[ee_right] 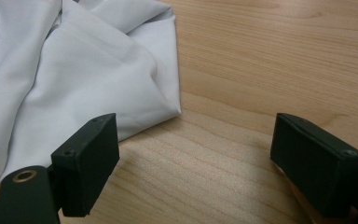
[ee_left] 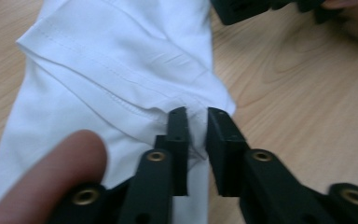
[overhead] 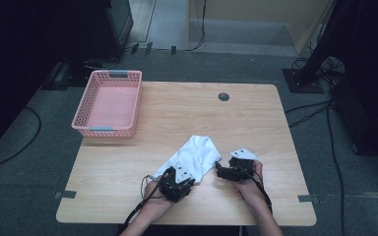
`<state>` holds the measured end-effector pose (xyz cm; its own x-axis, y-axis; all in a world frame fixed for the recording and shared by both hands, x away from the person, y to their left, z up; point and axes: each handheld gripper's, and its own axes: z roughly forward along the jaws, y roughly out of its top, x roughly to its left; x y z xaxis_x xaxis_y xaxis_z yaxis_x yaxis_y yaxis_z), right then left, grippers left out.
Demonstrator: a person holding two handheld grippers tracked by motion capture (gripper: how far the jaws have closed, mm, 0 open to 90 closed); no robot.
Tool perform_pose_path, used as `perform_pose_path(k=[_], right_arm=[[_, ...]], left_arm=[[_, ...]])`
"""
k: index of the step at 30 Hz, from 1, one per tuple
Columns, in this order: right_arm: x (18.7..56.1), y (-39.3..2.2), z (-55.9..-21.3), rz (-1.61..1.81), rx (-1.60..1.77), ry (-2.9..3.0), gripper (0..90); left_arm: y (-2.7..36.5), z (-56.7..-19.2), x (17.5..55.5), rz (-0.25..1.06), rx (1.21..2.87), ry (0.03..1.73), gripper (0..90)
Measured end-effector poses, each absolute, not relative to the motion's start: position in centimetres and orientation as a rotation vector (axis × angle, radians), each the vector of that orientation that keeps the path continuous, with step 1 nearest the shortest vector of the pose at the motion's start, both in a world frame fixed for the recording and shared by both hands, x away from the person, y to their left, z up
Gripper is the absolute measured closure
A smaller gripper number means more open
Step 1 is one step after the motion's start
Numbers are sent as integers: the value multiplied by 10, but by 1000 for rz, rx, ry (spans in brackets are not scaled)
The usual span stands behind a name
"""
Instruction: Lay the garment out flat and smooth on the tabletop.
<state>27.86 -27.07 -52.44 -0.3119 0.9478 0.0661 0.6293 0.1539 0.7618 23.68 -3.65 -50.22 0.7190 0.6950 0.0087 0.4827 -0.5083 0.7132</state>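
Note:
A crumpled white cloth [overhead: 194, 155] lies on the wooden table [overhead: 256, 123] near its front edge. My left gripper [overhead: 183, 175] sits at the cloth's near end. In the left gripper view its jaws stand almost together [ee_left: 198, 116], pinching a fold of the cloth [ee_left: 121, 60] at a stitched hem. A fingertip [ee_left: 51, 177] rests beside them. My right gripper [overhead: 221, 169] lies just right of the cloth, and its jaws [ee_right: 196, 140] stand wide apart over bare wood. The cloth's corner [ee_right: 74, 70] reaches the left jaw, with nothing between the two.
A pink plastic basket [overhead: 103, 129] stands at the table's far left corner with nothing in it. A round cable hole [overhead: 223, 96] sits near the far edge. Dark stands and cables ring the table on the floor.

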Motion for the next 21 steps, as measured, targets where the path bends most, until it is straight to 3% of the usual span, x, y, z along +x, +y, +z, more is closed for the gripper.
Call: perform_pose_path(k=[1, 9, 10, 13, 16, 18, 19, 21], right_arm=[[279, -271, -524, 990, 1500, 2006, 154], [279, -271, -524, 990, 1503, 2010, 154], [279, -271, -524, 987, 1505, 2011, 154], [280, -271, -525, 983, 1502, 2010, 154], [279, -271, -524, 982, 1506, 2007, 154], [279, -271, -524, 986, 1505, 2005, 154], [279, -271, -524, 989, 1505, 2004, 154], [279, -271, -524, 995, 1506, 2004, 154]], left_arm=[[-35, -502, 238, 413, 2206, 900, 900], [-3, -485, 254, 357, 2089, 979, 900], [0, -482, 254, 287, 2083, 959, 900], [-15, -487, 245, 255, 2144, 878, 752], [-34, -498, 239, 326, 2208, 852, 621], [-42, -503, 238, 385, 2232, 854, 587], [-45, -505, 237, 422, 2236, 858, 607], [-45, -506, 237, 454, 2218, 872, 751]])
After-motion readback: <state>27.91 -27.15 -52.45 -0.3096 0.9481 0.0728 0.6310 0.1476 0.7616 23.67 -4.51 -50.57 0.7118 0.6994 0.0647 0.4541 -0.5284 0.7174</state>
